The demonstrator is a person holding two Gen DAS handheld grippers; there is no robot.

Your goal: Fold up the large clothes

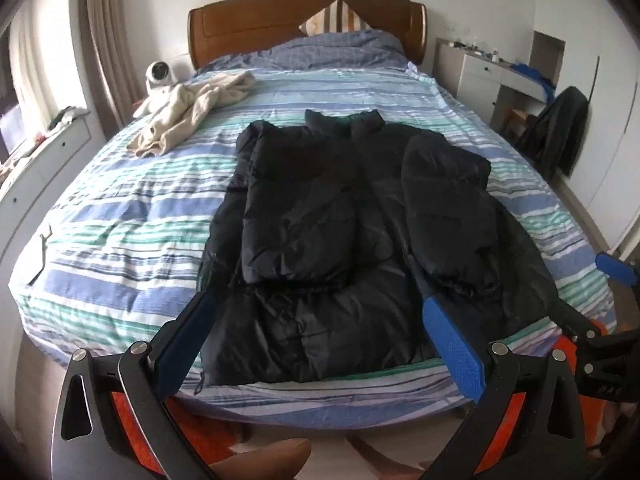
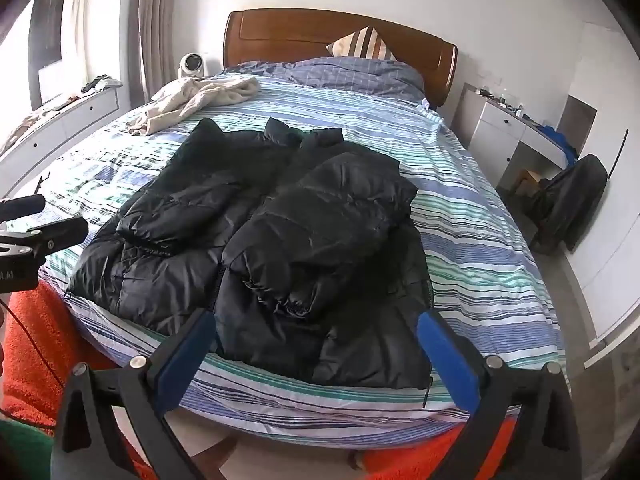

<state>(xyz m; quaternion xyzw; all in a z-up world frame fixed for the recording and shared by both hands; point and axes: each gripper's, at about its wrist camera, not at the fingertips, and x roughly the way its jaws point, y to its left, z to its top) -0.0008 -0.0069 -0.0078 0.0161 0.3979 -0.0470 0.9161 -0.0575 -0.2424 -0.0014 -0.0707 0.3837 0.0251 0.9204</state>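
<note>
A black puffer jacket (image 1: 320, 232) lies flat on the striped bed (image 1: 120, 220), collar toward the headboard, both sleeves folded in over the body. It also shows in the right wrist view (image 2: 280, 240). My left gripper (image 1: 316, 304) is open and empty, held above the jacket's hem at the foot of the bed. My right gripper (image 2: 316, 320) is open and empty, above the hem's right part. The right gripper also shows at the right edge of the left wrist view (image 1: 616, 268). The left gripper shows at the left edge of the right wrist view (image 2: 36, 220).
A cream garment (image 1: 188, 112) lies crumpled at the bed's far left. Pillows (image 1: 340, 44) rest against the wooden headboard (image 1: 260, 20). A white fan (image 1: 158, 74) stands left of the bed. A white desk (image 1: 492, 76) and a dark chair (image 1: 560, 132) stand on the right. An orange rug (image 2: 32, 340) covers the floor.
</note>
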